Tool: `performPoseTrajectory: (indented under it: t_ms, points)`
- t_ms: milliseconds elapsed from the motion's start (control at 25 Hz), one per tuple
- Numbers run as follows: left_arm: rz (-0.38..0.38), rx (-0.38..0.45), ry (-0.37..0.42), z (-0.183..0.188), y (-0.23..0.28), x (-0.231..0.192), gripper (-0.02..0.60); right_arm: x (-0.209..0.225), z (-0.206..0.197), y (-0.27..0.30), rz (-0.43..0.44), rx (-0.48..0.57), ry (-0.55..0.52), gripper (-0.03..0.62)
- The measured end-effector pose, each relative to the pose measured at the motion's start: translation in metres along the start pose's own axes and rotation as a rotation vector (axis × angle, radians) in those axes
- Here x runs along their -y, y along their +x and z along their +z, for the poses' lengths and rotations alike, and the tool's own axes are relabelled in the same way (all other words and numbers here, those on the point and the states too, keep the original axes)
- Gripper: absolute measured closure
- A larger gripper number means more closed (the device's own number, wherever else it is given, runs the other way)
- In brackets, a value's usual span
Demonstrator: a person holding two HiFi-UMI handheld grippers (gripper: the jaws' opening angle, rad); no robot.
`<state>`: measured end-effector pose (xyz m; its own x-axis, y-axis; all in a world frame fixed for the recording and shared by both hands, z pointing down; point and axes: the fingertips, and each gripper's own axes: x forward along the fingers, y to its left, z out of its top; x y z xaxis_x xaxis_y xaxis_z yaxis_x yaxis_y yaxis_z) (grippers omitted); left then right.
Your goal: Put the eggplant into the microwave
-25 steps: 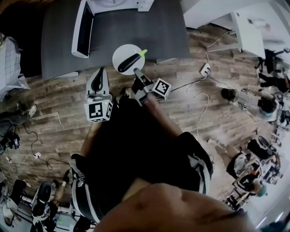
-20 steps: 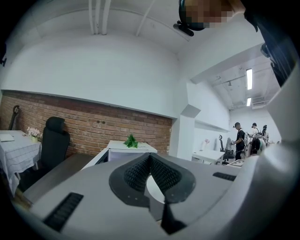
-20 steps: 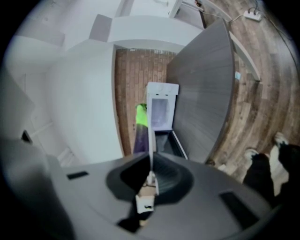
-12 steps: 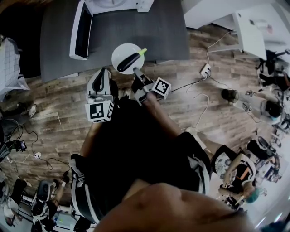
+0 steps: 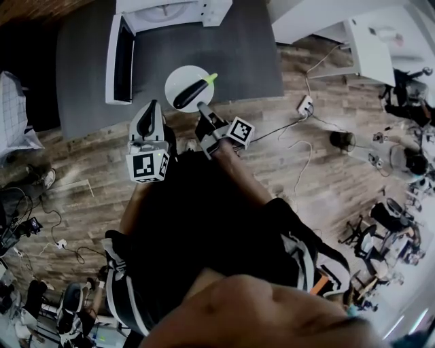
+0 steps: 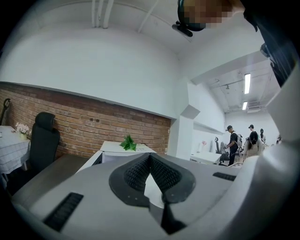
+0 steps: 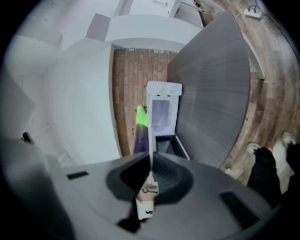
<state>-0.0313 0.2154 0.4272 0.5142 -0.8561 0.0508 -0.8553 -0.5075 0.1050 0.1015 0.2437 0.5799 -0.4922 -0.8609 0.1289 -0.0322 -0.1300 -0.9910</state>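
Plate (image 5: pixel 178 77) bearing eggplant (image 5: pixel 191 94) is kept pinched by right gripper (image 5: pixel 201 107), barely moved toward microwave (image 5: pixel 182 9); left gripper (image 5: pixel 148 113) is held closed, empty.

Brown wood floor (image 5: pixel 81 156) across the middle of the head view. Grey table (image 5: pixel 238 54) at the top, white desk (image 5: pixel 370 47) in the upper right corner. White power strip (image 5: pixel 306 105) on the floor, just right of the table. Red brick wall (image 6: pixel 84 124) low on the left of the left gripper view, black chair (image 6: pixel 43 140) in front of it, white wall (image 6: pixel 93 65) above. Long ceiling lights (image 6: pixel 247 83) on, upper right.
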Motion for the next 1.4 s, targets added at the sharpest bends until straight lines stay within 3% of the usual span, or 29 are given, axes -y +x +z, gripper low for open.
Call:
performPoseTrajectory:
  t_ms: [160, 320, 1040, 1400]
  points:
    - [-0.014, -0.021, -0.03, -0.009, 0.05, -0.046, 0.546, 0.008, 0.017, 0.057, -0.025, 0.016, 0.007, 0.554]
    - [-0.038, -0.025, -0.033, -0.009, 0.075, -0.064, 0.546, 0.004, 0.026, 0.082, -0.022, 0.027, 0.004, 0.554]
    - [-0.179, -0.034, -0.092, 0.013, 0.138, -0.127, 0.546, -0.003, 0.04, 0.16, -0.047, 0.126, 0.009, 0.554]
    - [-0.177, -0.029, -0.105, 0.019, 0.154, -0.138, 0.546, -0.004, 0.052, 0.19, -0.036, 0.127, 0.019, 0.554]
